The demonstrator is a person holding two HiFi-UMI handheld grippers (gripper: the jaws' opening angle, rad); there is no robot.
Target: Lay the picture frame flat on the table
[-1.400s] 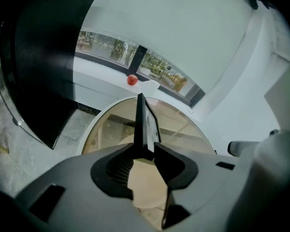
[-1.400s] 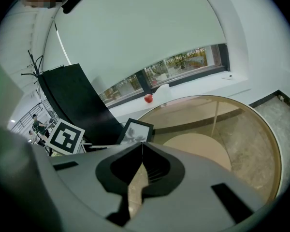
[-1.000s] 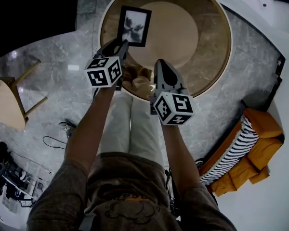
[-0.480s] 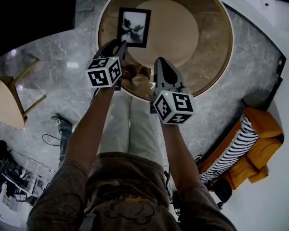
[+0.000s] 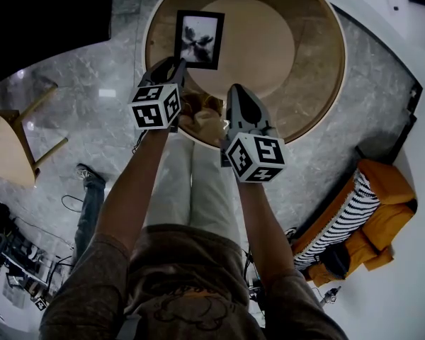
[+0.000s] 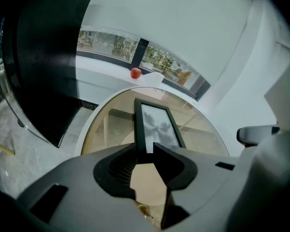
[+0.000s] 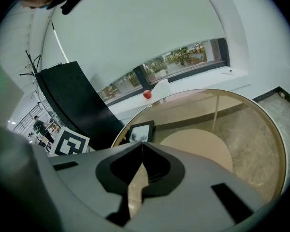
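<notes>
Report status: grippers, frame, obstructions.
Left gripper open, just closing; frame edge at its gap, ungripped. Right gripper shut, empty. Frame flat on table. Nothing in the way.

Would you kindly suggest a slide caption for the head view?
A black picture frame lies flat on the round glass-topped table, seen from above.

Dim, fisheye-warped edges, dark vignetted corners

Right gripper, jaws together, picture frame beyond on round glass table, red ball on sill
</notes>
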